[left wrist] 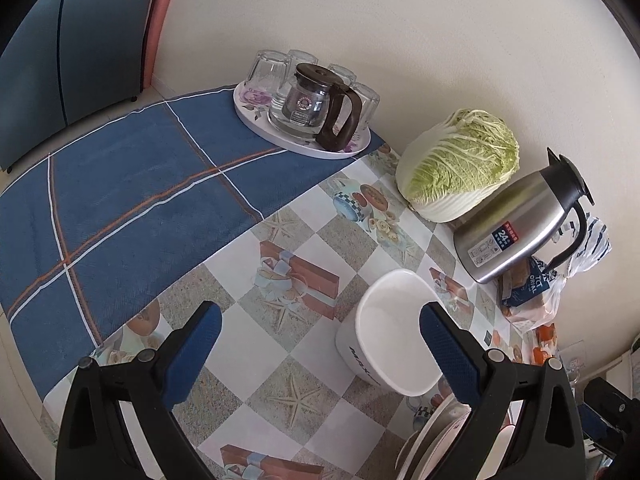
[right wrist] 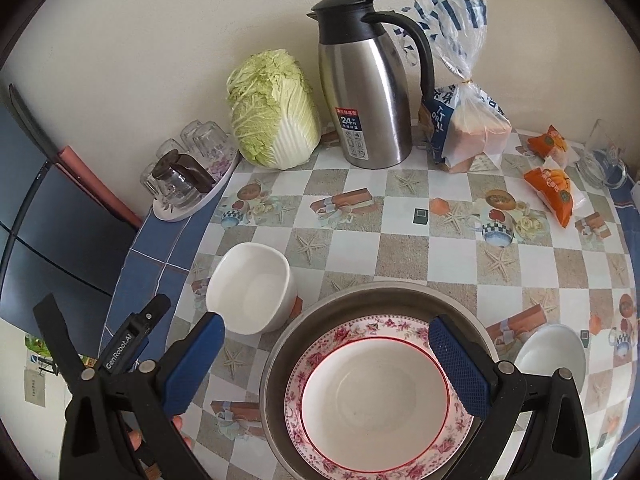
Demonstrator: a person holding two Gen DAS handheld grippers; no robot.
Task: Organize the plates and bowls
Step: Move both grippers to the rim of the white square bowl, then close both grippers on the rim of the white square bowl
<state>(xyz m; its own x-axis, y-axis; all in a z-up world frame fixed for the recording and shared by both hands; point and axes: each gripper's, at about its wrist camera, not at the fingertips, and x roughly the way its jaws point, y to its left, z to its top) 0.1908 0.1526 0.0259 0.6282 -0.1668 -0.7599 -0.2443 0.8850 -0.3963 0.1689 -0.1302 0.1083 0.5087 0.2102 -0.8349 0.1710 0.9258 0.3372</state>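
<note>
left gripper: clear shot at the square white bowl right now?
Probably yes. The left gripper is open, and the square white bowl sits upright just ahead by its right finger, empty, with nothing between them.

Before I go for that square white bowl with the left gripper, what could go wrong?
1. The left gripper is wide open, one finger already over the square white bowl; a grip on one wall could tip it.
2. The bowl sits close to the metal basin holding the floral plate, so it may knock the basin.
</note>
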